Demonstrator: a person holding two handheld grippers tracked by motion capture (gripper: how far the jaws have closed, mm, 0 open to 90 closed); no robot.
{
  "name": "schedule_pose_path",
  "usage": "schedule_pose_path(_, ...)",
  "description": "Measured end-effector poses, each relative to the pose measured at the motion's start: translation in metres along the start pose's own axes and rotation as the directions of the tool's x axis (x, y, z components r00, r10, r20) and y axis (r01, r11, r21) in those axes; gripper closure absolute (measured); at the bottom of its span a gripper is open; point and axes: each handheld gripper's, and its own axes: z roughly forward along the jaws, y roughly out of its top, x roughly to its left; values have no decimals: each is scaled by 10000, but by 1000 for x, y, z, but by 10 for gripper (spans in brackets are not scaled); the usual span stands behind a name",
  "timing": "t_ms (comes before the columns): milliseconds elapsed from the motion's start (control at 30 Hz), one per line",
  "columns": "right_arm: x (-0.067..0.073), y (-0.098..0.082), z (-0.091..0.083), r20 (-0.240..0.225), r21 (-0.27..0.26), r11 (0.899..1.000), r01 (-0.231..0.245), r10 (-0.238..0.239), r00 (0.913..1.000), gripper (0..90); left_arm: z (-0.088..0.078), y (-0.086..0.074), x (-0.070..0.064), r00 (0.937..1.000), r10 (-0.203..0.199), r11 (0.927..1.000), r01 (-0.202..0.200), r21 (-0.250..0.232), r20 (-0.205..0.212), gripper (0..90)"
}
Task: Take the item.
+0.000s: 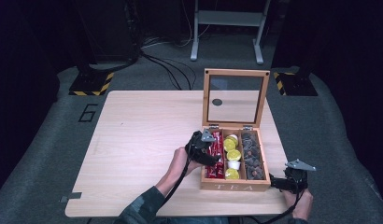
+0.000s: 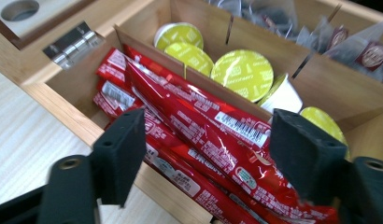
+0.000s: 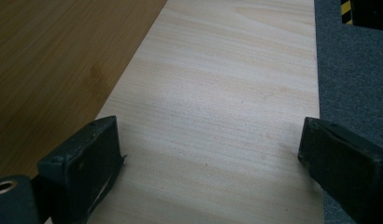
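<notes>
One box, three compartments, two grippers, one worktop

One wooden tea box (image 1: 234, 186) stands on the single worktop (image 1: 143, 140), its one glass-paned lid (image 1: 235, 97) raised; inside are three compartments; the left one holds red stick sachets (image 2: 203, 135), at least four, the exact number hidden by overlap; the middle one holds yellow-lidded capsules (image 2: 242, 73), four in the high view and five in the left gripper view; the right one holds dark tea bags (image 1: 251, 155), too many and too small to count; two grippers, the left gripper (image 1: 212, 151) and the right gripper (image 1: 278, 183); one metal hinge (image 2: 73, 43) shows close up.
</notes>
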Motion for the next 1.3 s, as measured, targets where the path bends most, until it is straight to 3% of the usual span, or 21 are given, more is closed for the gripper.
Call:
schedule_pose_path(100, 0, 0, 0, 1, 0, 10000, 1, -1, 10000, 50, 4, -1, -2, 9998, -130, 9999, 132, 108, -180, 406)
schedule_pose_path(233, 0, 0, 0, -6, -7, 10000, 15, -15, 10000, 51, 6, -2, -3, 9994, -346, 9991, 349, 234, -94, 510)
schedule_pose_path(433, 0, 0, 0, -7, -11, 10000, 20, -20, 10000, 51, 7, -4, -3, 9986, -457, 9981, 468, 405, -277, 569)
schedule_pose_path(800, 0, 0, 0, 8, -10, 10000, 13, -13, 10000, 54, 7, -5, -2, 9935, -1079, 9929, 1096, 463, -375, 675)
schedule_pose_path(1033, 1, 0, 0, -29, -56, 9999, -120, 120, 9999, 56, 7, -8, -1, 9884, -1495, 9884, 1502, 234, -268, 757)
schedule_pose_path(1300, 1, 0, 0, -32, -59, 9999, -116, 116, 9999, 58, 4, -8, -3, 9869, -1604, 9869, 1601, -184, -164, 821)
